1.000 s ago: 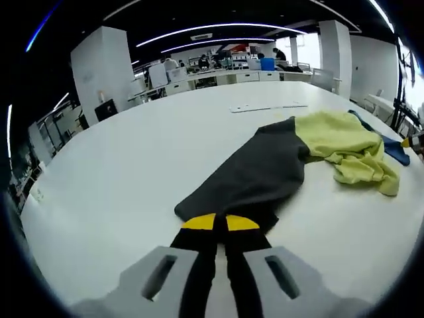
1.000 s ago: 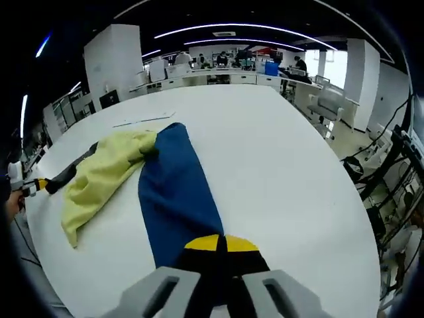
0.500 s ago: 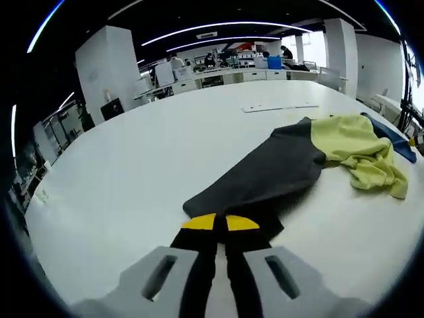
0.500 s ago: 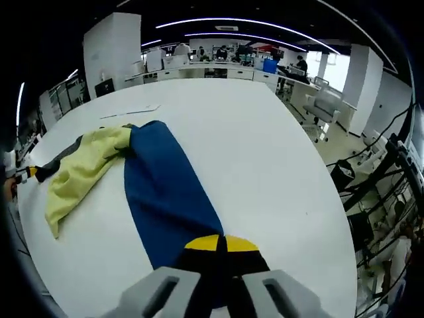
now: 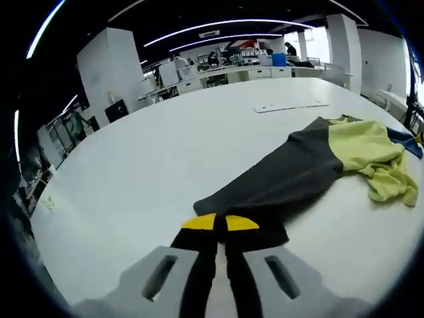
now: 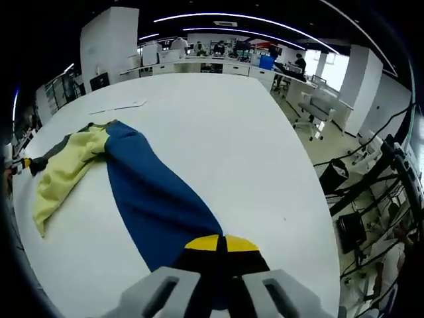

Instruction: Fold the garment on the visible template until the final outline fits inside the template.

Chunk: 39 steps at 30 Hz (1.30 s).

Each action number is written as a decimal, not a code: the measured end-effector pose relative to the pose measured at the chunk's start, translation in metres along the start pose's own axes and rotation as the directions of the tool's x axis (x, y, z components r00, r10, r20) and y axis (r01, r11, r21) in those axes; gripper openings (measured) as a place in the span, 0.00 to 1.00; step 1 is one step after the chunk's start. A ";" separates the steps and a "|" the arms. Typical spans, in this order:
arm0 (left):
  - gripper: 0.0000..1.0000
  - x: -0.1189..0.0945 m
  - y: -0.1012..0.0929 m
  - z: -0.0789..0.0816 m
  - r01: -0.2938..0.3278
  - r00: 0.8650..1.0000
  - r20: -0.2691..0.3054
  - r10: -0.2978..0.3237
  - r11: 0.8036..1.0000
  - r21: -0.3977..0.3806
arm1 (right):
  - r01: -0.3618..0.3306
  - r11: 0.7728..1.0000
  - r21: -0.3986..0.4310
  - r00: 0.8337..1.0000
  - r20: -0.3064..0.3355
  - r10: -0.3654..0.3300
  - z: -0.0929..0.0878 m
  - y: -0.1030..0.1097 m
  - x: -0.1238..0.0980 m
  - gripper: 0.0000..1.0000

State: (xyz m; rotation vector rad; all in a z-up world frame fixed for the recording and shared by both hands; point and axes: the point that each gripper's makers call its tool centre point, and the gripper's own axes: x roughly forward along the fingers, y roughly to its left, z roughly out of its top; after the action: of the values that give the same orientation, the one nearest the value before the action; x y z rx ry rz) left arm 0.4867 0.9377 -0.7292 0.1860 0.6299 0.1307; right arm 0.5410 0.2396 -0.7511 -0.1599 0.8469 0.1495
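Left gripper view: garment (image 5: 311,165) stretches away rightward

Compared with a second ago, the garment (image 5: 311,165) lies stretched longer and flatter across the table (image 5: 165,152). In the left gripper view its dark grey sleeve (image 5: 278,182) is drawn out further, the yellow body (image 5: 368,149) pulled farther away. In the right gripper view the blue sleeve (image 6: 156,199) is longer and tauter, the yellow part less bunched.
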 end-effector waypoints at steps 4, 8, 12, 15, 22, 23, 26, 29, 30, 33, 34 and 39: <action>0.00 0.003 0.002 -0.002 0.005 1.000 -0.016 -0.005 1.000 0.008 | 0.019 1.000 0.008 1.000 0.009 -0.019 0.004 -0.009 0.004 0.00; 0.00 0.004 0.007 -0.001 0.002 1.000 -0.015 -0.002 1.000 0.008 | 0.034 0.999 -0.008 0.999 0.008 -0.034 0.007 -0.015 0.008 0.00; 0.00 0.005 0.010 -0.001 0.000 1.000 -0.019 0.000 1.000 0.013 | 0.051 0.998 -0.023 0.999 -0.008 -0.051 0.009 -0.022 0.011 0.00; 0.00 0.005 0.011 -0.002 0.000 1.000 -0.023 0.001 1.000 0.016 | 0.055 0.998 -0.032 0.998 -0.012 -0.055 0.012 -0.026 0.014 0.00; 0.00 0.003 0.015 -0.003 -0.012 1.000 -0.026 0.012 1.000 0.012 | 0.072 0.996 -0.055 0.997 -0.031 -0.074 0.016 -0.037 0.020 0.00; 0.00 0.003 0.016 -0.003 -0.013 1.000 -0.027 0.013 1.000 0.010 | 0.071 0.996 -0.055 0.997 -0.032 -0.073 0.016 -0.037 0.020 0.00; 0.00 0.002 0.015 -0.005 -0.011 0.999 -0.031 0.011 1.000 0.003 | 0.067 0.997 -0.043 0.997 -0.035 -0.069 0.014 -0.037 0.021 0.00; 0.01 -0.001 0.013 -0.008 -0.006 0.999 -0.035 0.007 0.999 0.040 | 0.045 0.999 -0.016 0.999 -0.023 -0.046 0.014 -0.032 0.020 0.00; 0.01 -0.002 0.012 -0.008 -0.006 0.999 -0.038 0.008 0.999 0.043 | 0.040 0.999 -0.005 0.999 -0.016 -0.040 0.015 -0.030 0.020 0.00; 0.07 -0.005 0.008 -0.007 0.012 1.000 -0.024 -0.011 0.999 0.038 | 0.021 0.998 0.051 0.999 0.037 -0.023 0.023 -0.024 0.017 0.04; 0.12 -0.007 0.008 -0.006 0.013 1.000 -0.022 -0.012 0.999 0.040 | 0.021 0.999 0.050 0.999 0.042 -0.023 0.024 -0.023 0.016 0.09; 0.24 -0.015 -0.011 0.003 0.078 0.996 0.034 -0.079 0.997 0.013 | -0.024 0.996 0.086 0.997 0.078 0.018 0.033 -0.006 0.011 0.35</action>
State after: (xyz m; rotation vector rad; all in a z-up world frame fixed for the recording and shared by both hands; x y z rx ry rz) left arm 0.4771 0.9243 -0.7202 0.1739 0.6030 0.0482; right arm 0.5733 0.2407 -0.7374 -0.0630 0.7765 0.1373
